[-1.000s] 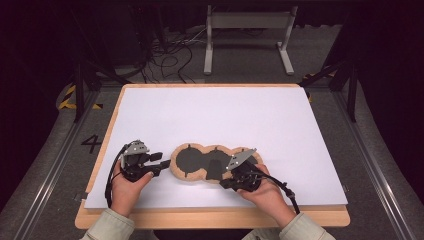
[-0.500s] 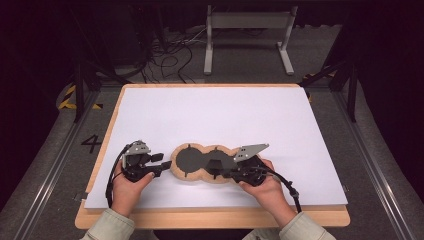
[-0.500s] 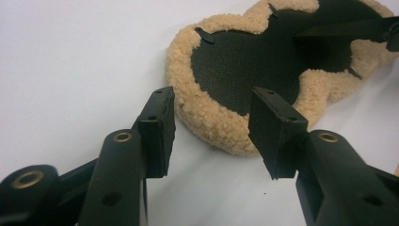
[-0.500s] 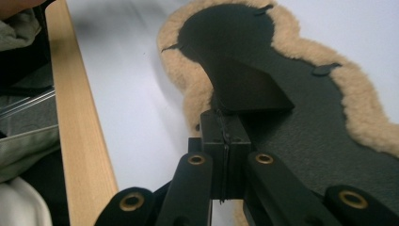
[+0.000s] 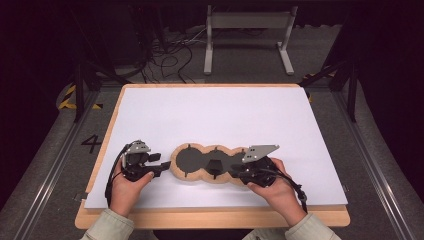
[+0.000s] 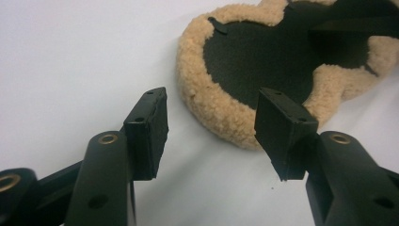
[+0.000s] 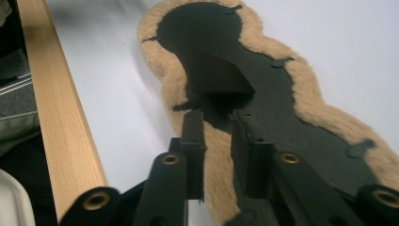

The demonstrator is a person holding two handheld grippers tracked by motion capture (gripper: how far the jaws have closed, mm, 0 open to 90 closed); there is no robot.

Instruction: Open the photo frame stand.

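We judge the step in hand to be the taking up of the fleece pad, a flat three-lobed piece with a dark felt-like face and a curly tan wool border, lying low in the middle of the high view on the white sheet that covers the wooden table.

Our right gripper has its jaws drawn narrow over the pad's near edge. In the right gripper view the tan fringe runs between them, but we cannot tell whether they actually pinch it. A dark flap stands up from the pad's face just beyond the jaw tips.

Our left gripper is spread wide, just short of the pad's rounded end at the upper right of its own view, touching nothing.

Next, we think, the left gripper must come forward until the fluffy rim sits between its pads, then close. The pad looks soft and limp, so it will likely sag when lifted.
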